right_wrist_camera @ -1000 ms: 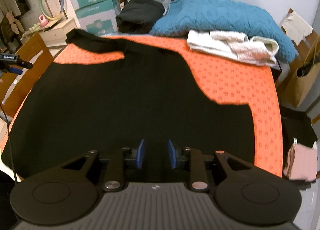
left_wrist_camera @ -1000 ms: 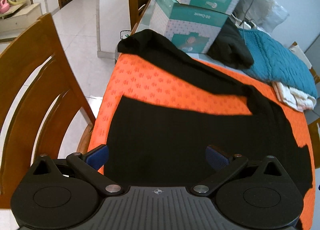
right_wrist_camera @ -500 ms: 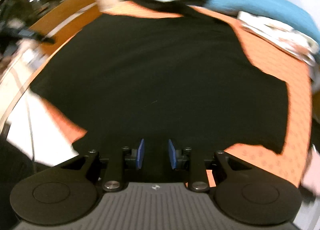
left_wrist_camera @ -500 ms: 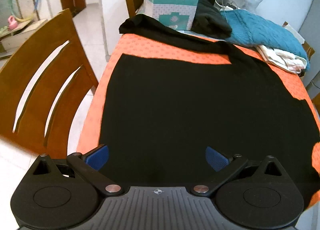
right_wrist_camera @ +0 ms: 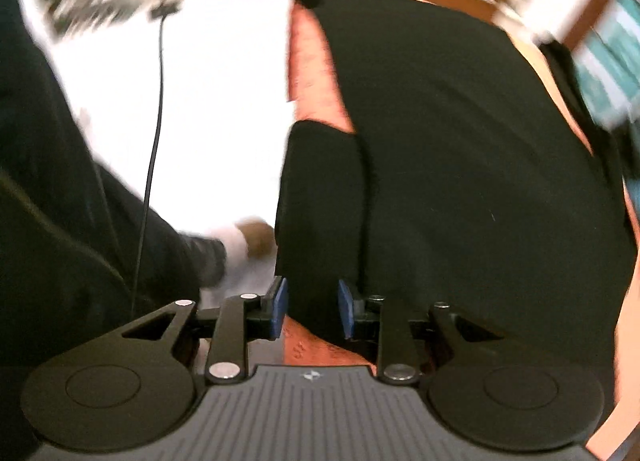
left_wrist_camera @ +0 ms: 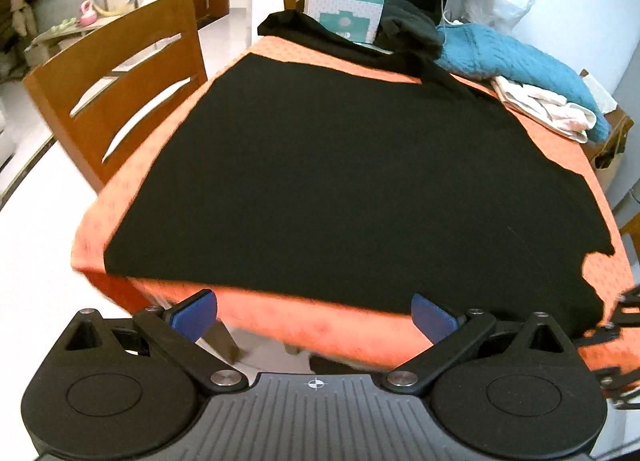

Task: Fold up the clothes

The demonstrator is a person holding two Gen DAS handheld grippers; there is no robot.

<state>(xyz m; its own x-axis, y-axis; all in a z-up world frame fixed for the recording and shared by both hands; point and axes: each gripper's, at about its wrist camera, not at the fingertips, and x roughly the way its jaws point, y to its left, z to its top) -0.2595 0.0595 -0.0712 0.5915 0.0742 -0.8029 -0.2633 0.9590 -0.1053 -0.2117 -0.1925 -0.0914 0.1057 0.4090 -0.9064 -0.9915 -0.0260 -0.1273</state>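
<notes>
1. The black garment (left_wrist_camera: pixel 352 181) lies spread flat over the orange cloth (left_wrist_camera: pixel 320 325) that covers the worktop; one sleeve reaches toward the far corner near the stacked teal boxes (left_wrist_camera: pixel 348 1).
2. The left tongs (left_wrist_camera: pixel 314 315) are wide open and hold nothing. They hang off the near edge of the worktop, apart from the garment's hem.
3. Compared with one second ago, the left wrist view is much farther back: then the blue pads were over the black fabric, now the whole near edge of the orange cloth and the white floor under it are visible.
4. The right tongs (right_wrist_camera: pixel 310 311) are nearly closed, with black fabric between the blue pads; they grip the garment at its near edge.
5. In the right wrist view a corner flap of the garment (right_wrist_camera: pixel 320 197) hangs over the side of the worktop, beside the white floor.
6. This view is also changed: one second ago it looked along the worktop to the blue knitted sweater (left_wrist_camera: pixel 516 65); now it is turned to the side and is blurred.
7. The pad gap of the right tongs looks the same as before.
8. A wooden chair (left_wrist_camera: pixel 116 77) stands at the left side of the worktop, and a folded white cloth (left_wrist_camera: pixel 540 109) lies just beside the sweater.
</notes>
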